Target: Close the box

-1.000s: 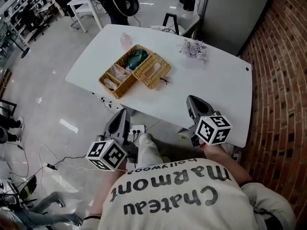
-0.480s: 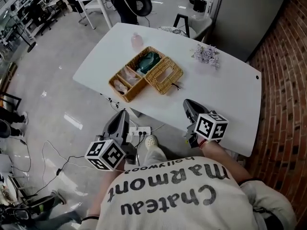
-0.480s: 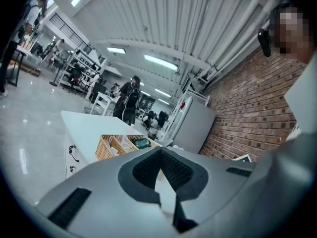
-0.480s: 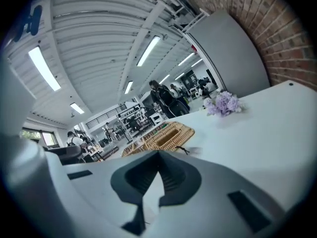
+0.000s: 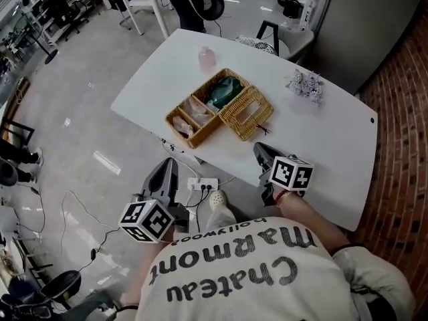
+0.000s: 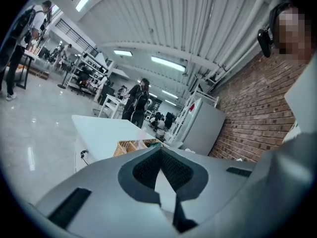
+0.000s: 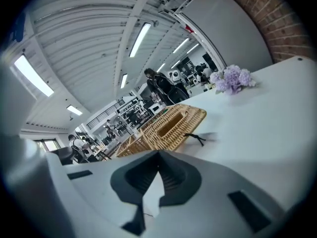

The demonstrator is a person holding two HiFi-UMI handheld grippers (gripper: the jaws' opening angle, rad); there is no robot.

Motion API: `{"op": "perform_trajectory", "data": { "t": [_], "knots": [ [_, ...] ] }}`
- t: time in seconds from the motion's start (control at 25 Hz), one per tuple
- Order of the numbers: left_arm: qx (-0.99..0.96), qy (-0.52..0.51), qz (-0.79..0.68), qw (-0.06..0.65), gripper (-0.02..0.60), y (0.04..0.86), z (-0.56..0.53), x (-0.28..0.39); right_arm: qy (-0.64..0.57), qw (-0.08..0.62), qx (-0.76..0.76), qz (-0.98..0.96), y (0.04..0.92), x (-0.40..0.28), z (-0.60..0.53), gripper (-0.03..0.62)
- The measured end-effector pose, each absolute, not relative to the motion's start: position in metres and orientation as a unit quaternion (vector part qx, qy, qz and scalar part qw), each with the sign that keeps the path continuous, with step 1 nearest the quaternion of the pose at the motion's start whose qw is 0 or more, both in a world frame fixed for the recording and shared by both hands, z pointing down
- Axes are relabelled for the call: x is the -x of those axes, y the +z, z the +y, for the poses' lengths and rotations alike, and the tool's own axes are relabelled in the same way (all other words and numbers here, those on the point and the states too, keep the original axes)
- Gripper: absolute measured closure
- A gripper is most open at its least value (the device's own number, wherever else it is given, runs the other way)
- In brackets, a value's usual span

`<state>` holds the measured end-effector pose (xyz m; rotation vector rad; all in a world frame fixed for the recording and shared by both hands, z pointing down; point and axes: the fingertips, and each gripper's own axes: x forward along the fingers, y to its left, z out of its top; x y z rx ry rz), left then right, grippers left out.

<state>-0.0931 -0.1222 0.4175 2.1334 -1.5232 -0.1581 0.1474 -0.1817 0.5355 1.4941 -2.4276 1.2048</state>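
Right gripper [image 5: 261, 150] shut near box [image 5: 202, 136], long axis diagonal

- The left gripper [image 5: 170, 162] and right gripper [image 5: 258, 147] were grey, each bearing a white cube [image 5: 292, 174] with black square markers.
- Behind the tongs, a pale sweatshirt [image 5: 227, 293] carried dark lettering, "Chateau Marmont hollywood".

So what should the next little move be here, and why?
Probably bring the right tool forward to the wicker lid. The lid lies flipped open beside the box, on that tool's side, and the tool is closed, empty and short of it.
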Motion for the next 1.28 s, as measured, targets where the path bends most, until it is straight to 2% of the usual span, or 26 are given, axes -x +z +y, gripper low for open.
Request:
{"op": "perform_trajectory", "data": {
  "t": [0.32,0.52,0.64,1.28],
  "knots": [
    [-0.768,-0.064,-0.582,0.257,0.58,0.423,-0.133,0.124,0.462,-0.029,-0.474,-0.749,0.557,-0.129,-0.203,0.591],
    [-0.762,-0.064,-0.589,0.259,0.58,0.426,-0.141,0.131,0.489,-0.038,-0.477,-0.729,0.568,-0.129,-0.21,0.493],
    [-0.762,-0.06,-0.589,0.262,0.58,0.429,-0.145,0.131,0.504,-0.045,-0.475,-0.72,0.574,-0.129,-0.211,0.455],
    [-0.759,-0.058,-0.591,0.267,0.58,0.434,-0.14,0.132,0.522,-0.065,-0.482,-0.7,0.578,-0.131,-0.218,0.454]
  ]
}}
